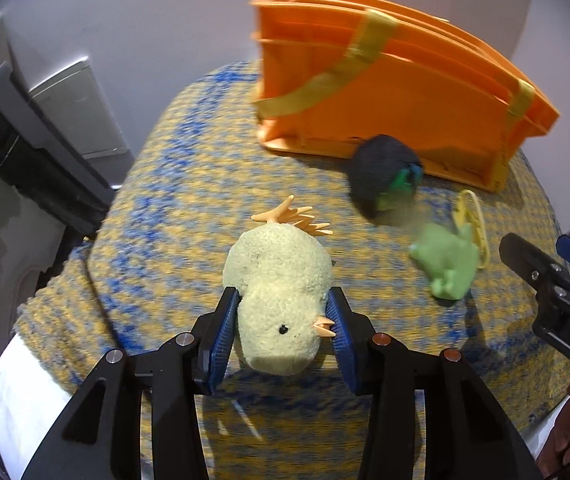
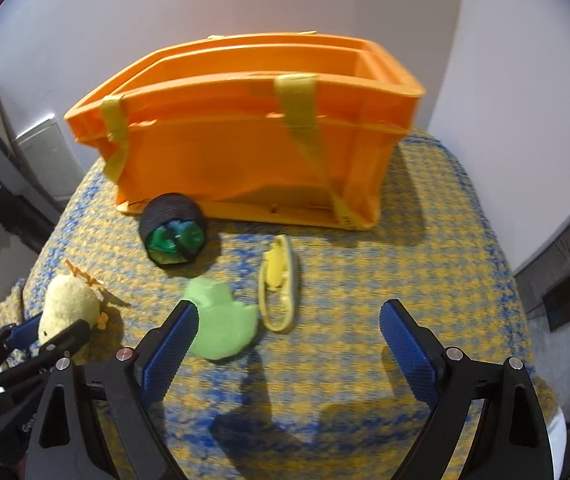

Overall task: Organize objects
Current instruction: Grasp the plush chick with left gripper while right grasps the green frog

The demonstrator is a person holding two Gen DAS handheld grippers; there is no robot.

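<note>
My left gripper (image 1: 283,312) is shut on a pale yellow plush chick (image 1: 279,288), its blue pads pressing both sides of the head; the chick also shows at the left in the right wrist view (image 2: 67,308). My right gripper (image 2: 287,320) is open and empty, just above the cloth, with its left pad near a green soft toy (image 2: 221,328). A yellow slipper-like toy (image 2: 279,284) lies beside the green one. A dark ball with green inside (image 2: 173,234) rests against the front of the orange bag (image 2: 245,152).
A yellow-and-blue knitted cloth (image 2: 405,264) covers the round table. The orange bag (image 1: 397,92) stands open at the back near a white wall. Dark furniture (image 1: 13,148) stands off the table's left edge. My right gripper shows at the right of the left wrist view (image 1: 557,280).
</note>
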